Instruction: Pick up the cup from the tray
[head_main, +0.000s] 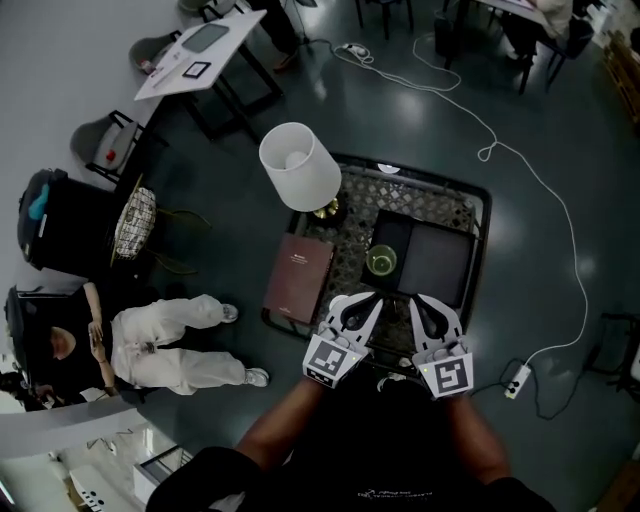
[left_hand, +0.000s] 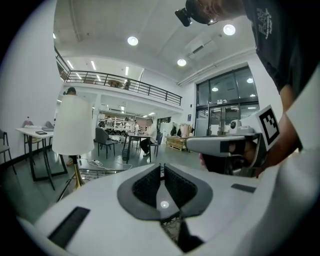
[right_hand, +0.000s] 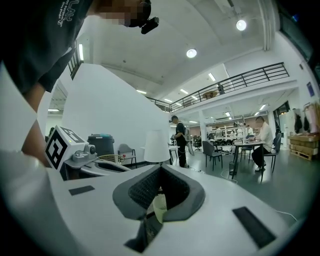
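You held both grippers side by side, just over the near edge of the table (head_main: 458, 192). They pointed away from you, toward the tray (head_main: 440, 265).

Your left gripper (left_hand: 161, 169) was clenched. Its two jaws were pressed together, and nothing was between them.

Your right gripper (right_hand: 160, 170) looked closed too. Its jaws met at the tips and held nothing. A small pale thing showed low in the gap behind the tips in the right gripper view. I cannot tell what it was.

The cup (head_main: 381, 261) stood upright on the dark tray, at the tray's left side. It was green and round. It was a little ahead of the two grippers and about midway between them. Neither gripper touched it.

The tray lay on the right part of the table. A dark red book (head_main: 298, 277) lay flat on the left part, beside the tray. A lamp (head_main: 300, 165) with a white shade stood at the far left corner, behind the book.

A person (head_main: 170, 345) in light trousers sat off to your left, well apart from the table. A long white cord (head_main: 574, 250) ran over the dark floor on your right, down to a plug bar (head_main: 517, 381).
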